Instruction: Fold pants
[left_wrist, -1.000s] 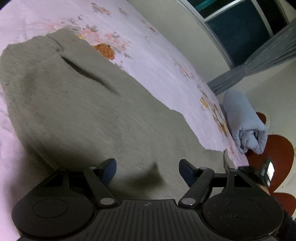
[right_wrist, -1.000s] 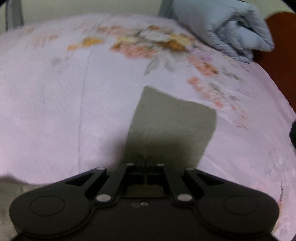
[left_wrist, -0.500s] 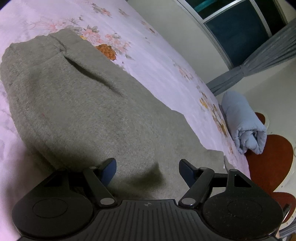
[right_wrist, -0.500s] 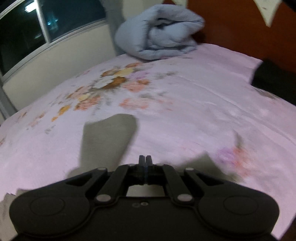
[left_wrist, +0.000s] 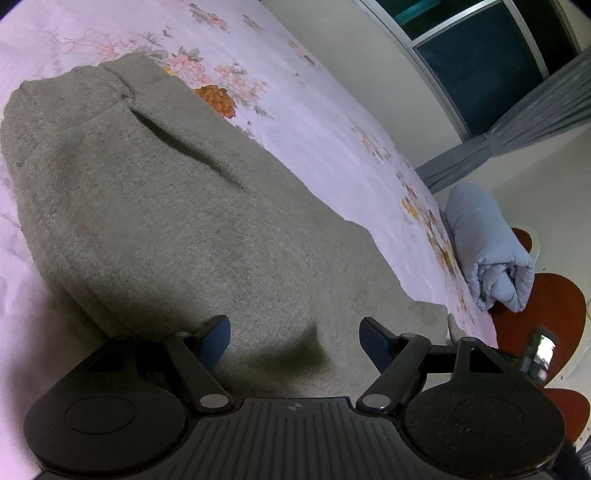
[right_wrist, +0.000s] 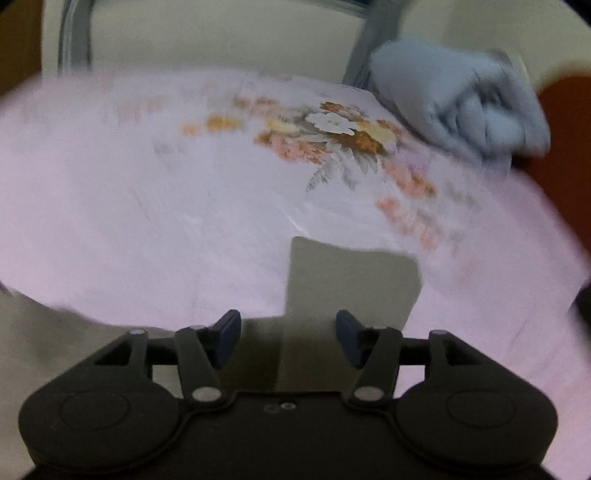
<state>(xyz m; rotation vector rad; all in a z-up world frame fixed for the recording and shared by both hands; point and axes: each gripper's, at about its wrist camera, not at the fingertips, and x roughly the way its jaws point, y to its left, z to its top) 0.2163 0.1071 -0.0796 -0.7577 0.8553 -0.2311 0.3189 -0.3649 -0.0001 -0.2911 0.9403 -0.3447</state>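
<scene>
You have the grey pants (left_wrist: 177, 221) lying flat on the bed (left_wrist: 314, 122), apparently halved lengthwise, both left tongs (left_wrist: 294, 338) and right tongs (right_wrist: 288, 332) wide open and empty; cross-folds remain.

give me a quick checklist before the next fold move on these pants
1. Left gripper open, nothing between its fingers: ok.
2. Right gripper open, free of cloth: ok.
3. Pants lying flat on the bed sheet, waist end smooth: ok, apart from one crease near the pocket.
4. Leg end square and in front of the right gripper: ok.
5. Right wrist view sharp enough to aim a grasp: not ok, blurred by motion.
6. Rolled blue blanket apart from the pants: ok.
</scene>
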